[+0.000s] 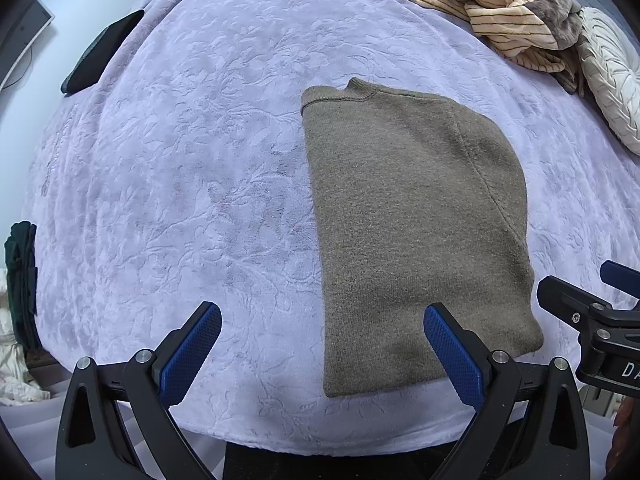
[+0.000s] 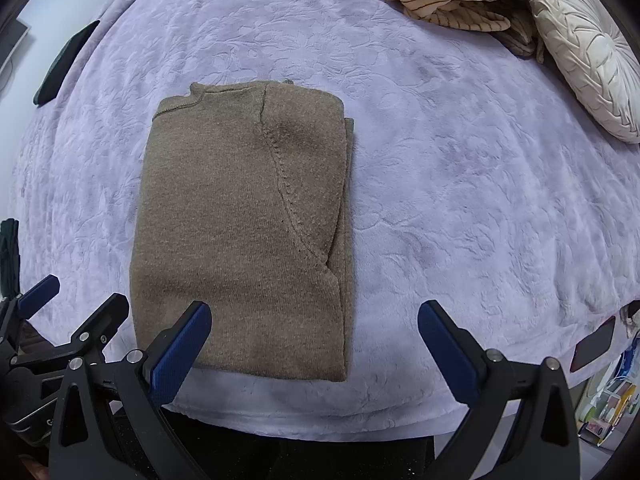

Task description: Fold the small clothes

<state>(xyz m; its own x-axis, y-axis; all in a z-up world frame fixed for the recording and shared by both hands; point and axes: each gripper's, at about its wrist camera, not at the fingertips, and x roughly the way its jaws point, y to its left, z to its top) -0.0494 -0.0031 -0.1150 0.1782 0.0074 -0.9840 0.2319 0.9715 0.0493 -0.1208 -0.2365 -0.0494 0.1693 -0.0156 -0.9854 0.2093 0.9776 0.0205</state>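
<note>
An olive-brown knit sweater (image 1: 416,224) lies folded lengthwise on the lilac bedspread (image 1: 192,184), collar at the far end. My left gripper (image 1: 322,316) hovers open over the sweater's near left corner, its right finger above the hem, nothing held. In the right wrist view the same sweater (image 2: 240,232) shows its sleeve seam and a folded edge on the right. My right gripper (image 2: 314,316) is open above the sweater's near right corner, its left finger over the hem and its right finger over bare bedspread (image 2: 480,200). Each gripper shows at the edge of the other's view.
A heap of striped cream and grey clothes (image 1: 500,12) and a round pleated cushion (image 1: 612,80) lie at the far right. A dark flat object (image 1: 100,52) rests at the far left edge. A dark garment (image 1: 22,276) hangs off the left. The bed's near edge is just under the grippers.
</note>
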